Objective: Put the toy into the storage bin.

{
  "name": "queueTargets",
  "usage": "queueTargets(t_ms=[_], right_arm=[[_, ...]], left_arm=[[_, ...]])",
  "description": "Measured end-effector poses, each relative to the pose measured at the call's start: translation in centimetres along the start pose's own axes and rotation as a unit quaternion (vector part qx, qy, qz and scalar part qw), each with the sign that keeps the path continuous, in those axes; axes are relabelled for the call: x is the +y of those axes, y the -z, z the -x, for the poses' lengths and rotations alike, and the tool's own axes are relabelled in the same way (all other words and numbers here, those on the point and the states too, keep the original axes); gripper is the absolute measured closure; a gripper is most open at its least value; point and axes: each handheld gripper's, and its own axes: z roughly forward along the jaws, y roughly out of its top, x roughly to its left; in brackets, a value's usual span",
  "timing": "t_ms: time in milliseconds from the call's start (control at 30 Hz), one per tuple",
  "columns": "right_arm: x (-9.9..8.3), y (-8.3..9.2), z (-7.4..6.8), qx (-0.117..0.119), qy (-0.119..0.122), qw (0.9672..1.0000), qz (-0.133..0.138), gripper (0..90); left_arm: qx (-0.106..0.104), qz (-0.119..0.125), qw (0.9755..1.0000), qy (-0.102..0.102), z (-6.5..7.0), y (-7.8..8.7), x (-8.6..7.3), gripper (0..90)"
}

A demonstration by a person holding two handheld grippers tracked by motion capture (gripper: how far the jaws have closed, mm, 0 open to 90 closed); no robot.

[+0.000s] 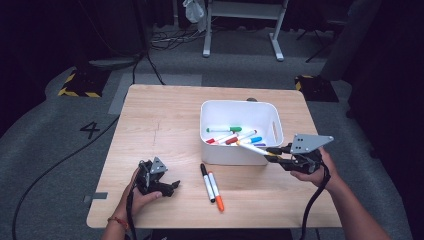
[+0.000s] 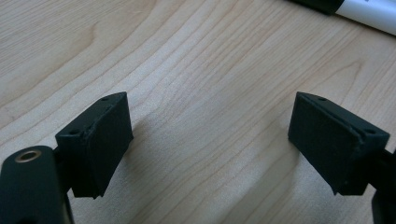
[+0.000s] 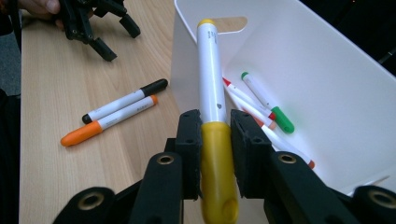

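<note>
At seven o'clock on the worktop, the left hand-held gripper rests with jaws spread wide and nothing between them, likely waiting its turn. Beside it at six lie the black marker and orange marker, probably next for tidying. At four o'clock, the right hand-held gripper clamps the yellow marker by its cap, poised over the white bin at centre, seemingly to drop it among those inside.
</note>
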Motion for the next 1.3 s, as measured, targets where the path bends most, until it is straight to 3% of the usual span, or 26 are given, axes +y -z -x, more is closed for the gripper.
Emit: queueTargets(t_ms=[267,667,833,1067,1300], right_arm=[[1.7,0.5,2.0,-0.002,0.011,0.9999,0.009,74.6],[3.3,-2.1,5.2,-0.003,0.021,0.9997,-0.012,74.6],[3.6,-2.8,6.2,0.001,0.012,0.9999,-0.007,74.6],[3.7,-4.9,7.8,0.021,0.003,0.9994,-0.027,74.6],[3.3,-7.2,8.3,0.055,0.008,0.9952,-0.081,74.6]], left_arm=[[0.000,0.000,1.0000,0.000,0.0,0.0,0.0,13.7],[0.000,0.000,1.0000,0.000,0.0,0.0,0.0,13.7],[0.000,0.000,1.0000,0.000,0.0,0.0,0.0,13.7],[0.000,0.000,1.0000,0.000,0.0,0.0,0.0,13.7],[0.000,0.000,1.0000,0.000,0.0,0.0,0.0,13.7]])
